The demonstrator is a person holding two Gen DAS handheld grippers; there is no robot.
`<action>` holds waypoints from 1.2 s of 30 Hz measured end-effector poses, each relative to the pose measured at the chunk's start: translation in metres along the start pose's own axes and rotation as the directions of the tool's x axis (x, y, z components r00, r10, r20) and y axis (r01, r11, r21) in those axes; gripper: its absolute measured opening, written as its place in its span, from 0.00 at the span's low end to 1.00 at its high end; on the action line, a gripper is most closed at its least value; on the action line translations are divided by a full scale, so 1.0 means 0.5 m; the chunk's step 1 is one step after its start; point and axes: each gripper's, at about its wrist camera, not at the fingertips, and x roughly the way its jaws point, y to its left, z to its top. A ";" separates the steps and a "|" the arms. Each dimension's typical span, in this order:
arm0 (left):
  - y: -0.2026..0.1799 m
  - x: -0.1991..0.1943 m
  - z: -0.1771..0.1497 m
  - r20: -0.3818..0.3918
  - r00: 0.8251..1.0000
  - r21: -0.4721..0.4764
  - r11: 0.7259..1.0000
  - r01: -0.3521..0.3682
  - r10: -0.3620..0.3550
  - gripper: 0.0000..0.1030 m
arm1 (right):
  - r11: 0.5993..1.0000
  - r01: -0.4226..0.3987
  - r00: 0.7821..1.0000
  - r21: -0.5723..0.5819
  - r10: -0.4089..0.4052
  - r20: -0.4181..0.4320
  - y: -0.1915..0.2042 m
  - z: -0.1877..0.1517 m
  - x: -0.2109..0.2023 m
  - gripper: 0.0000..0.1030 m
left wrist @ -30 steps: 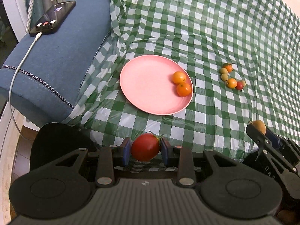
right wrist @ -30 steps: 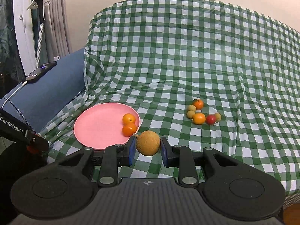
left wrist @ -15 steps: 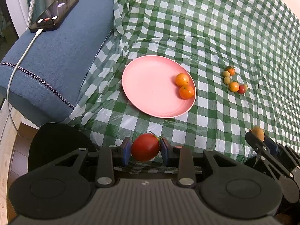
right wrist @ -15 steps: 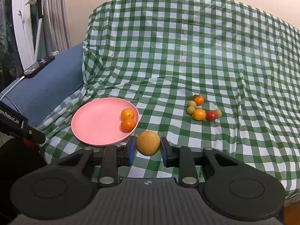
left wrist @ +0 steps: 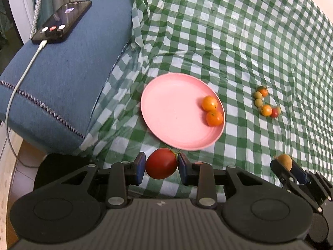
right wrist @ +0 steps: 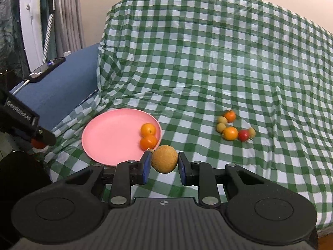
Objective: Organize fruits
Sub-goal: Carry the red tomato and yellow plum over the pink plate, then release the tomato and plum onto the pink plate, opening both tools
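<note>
While both grippers hold fruit:
Left gripper [left wrist: 161, 164]: pinching tomato [left wrist: 161, 163], plate [left wrist: 172, 112] just ahead.
Right gripper [right wrist: 164, 162]: pinching tan fruit [right wrist: 164, 158], plate ahead-left.

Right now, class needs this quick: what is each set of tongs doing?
Left tongs: closed on the red tomato.
Right tongs: closed on the round tan fruit.

My left gripper [right wrist: 36, 143] mostly cut off at the right view's edge, its red tomato [right wrist: 38, 144] barely peeking out beneath, phone [right wrist: 44, 69] too small there to read, small pale fruits [left wrist: 258, 99] I cannot identify, cable [left wrist: 12, 95] running off frame.
</note>
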 end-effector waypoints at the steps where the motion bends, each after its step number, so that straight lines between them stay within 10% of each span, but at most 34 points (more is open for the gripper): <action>1: 0.000 0.004 0.007 0.002 1.000 0.001 1.000 -0.003 0.003 0.36 | 1.000 -0.005 1.000 -0.002 0.005 0.001 0.004 0.004 0.006 0.28; 36: -0.060 0.285 0.158 -0.128 0.987 0.157 0.984 -0.080 0.100 0.36 | 0.991 -0.133 0.975 -0.034 0.125 -0.181 0.091 0.030 0.296 0.28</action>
